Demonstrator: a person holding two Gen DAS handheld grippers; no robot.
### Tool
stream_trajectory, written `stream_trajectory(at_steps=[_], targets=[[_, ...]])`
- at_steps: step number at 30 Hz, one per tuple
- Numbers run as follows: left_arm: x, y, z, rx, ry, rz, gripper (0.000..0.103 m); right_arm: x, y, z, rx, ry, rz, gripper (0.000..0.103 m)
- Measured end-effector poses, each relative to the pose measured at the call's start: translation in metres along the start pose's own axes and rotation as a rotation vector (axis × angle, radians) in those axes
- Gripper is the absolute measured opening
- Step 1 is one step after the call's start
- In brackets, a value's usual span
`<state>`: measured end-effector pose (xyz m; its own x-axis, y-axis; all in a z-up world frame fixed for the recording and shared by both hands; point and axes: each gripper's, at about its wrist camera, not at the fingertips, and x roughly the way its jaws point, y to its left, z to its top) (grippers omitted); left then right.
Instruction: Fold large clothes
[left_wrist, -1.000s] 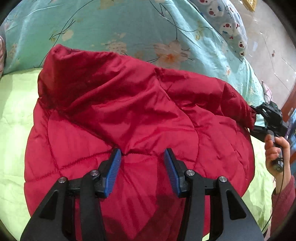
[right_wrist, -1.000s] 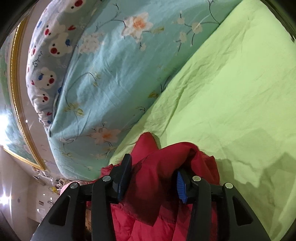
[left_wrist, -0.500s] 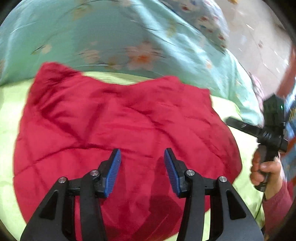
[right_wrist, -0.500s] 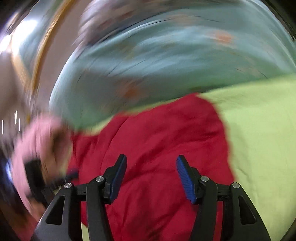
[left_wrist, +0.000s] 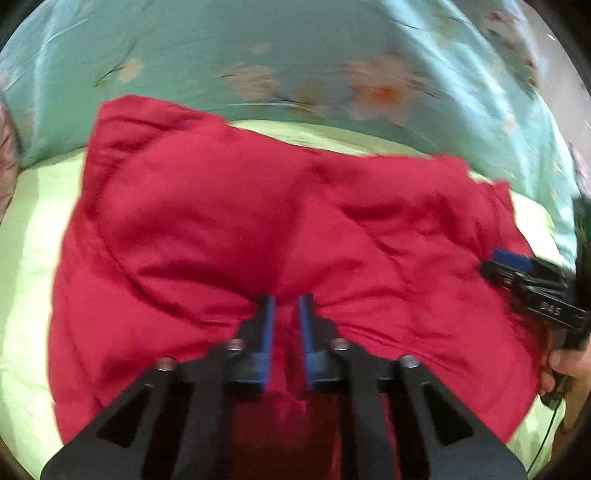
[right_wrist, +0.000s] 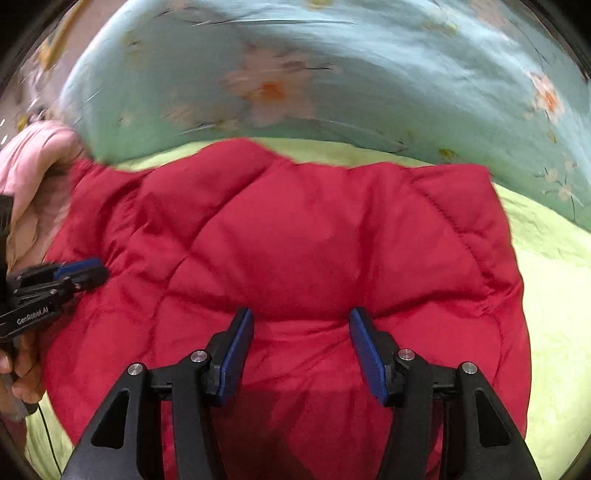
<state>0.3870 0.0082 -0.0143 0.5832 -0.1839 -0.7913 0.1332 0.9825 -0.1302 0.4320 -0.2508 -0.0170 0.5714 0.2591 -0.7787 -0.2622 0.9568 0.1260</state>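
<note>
A red quilted jacket (left_wrist: 229, 221) lies folded into a wide block on the light green sheet (left_wrist: 29, 221); it also shows in the right wrist view (right_wrist: 295, 240). My left gripper (left_wrist: 286, 314) is shut on a pinch of the red jacket near its front edge. My right gripper (right_wrist: 301, 328) is open over the jacket's front part, with nothing between the pads. The right gripper shows at the jacket's right edge in the left wrist view (left_wrist: 517, 266). The left gripper shows at the left edge in the right wrist view (right_wrist: 77, 271).
A teal floral quilt (left_wrist: 295, 55) is heaped along the far side of the bed, right behind the jacket; it also shows in the right wrist view (right_wrist: 332, 74). A pink garment (right_wrist: 33, 166) lies at the far left. Green sheet (right_wrist: 554, 295) extends to the right.
The right gripper let go of the jacket, which now lies flat and folded. The left gripper has closed from open onto a fold of the jacket.
</note>
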Motion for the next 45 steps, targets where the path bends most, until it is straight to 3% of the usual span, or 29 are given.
stream_trajectory(at_steps=[2,6,10,13,17,23,27,35,42,45], targets=[[0.011,0.018,0.007,-0.049,0.017,0.001,0.002,0.005,-0.014,0.005,0.052,-0.012,-0.009,0.056],[0.028,0.047,0.017,-0.119,0.021,0.004,0.002,0.014,-0.045,0.01,0.18,-0.048,-0.002,0.055],[0.036,0.059,0.021,-0.147,0.002,0.03,0.002,0.02,-0.065,0.013,0.26,-0.075,0.008,0.055],[0.045,0.069,0.027,-0.175,0.003,0.007,0.002,0.024,-0.075,0.015,0.301,-0.086,0.016,0.054],[0.055,0.077,0.034,-0.179,0.005,0.053,0.002,0.027,-0.095,0.016,0.375,-0.098,0.041,0.054],[0.039,0.092,0.033,-0.21,0.008,0.043,0.002,0.008,-0.124,0.005,0.47,-0.108,0.089,0.052],[0.011,0.1,0.023,-0.203,-0.025,0.034,0.002,-0.026,-0.144,-0.013,0.569,-0.153,0.024,0.056],[-0.045,0.111,-0.023,-0.245,-0.065,-0.039,0.016,-0.084,-0.151,-0.049,0.526,-0.153,0.068,0.057],[-0.085,0.097,-0.06,-0.251,-0.105,-0.073,0.05,-0.125,-0.149,-0.087,0.506,-0.153,0.093,0.068],[-0.093,0.096,-0.075,-0.261,-0.104,-0.082,0.051,-0.126,-0.141,-0.091,0.517,-0.152,0.1,0.07]])
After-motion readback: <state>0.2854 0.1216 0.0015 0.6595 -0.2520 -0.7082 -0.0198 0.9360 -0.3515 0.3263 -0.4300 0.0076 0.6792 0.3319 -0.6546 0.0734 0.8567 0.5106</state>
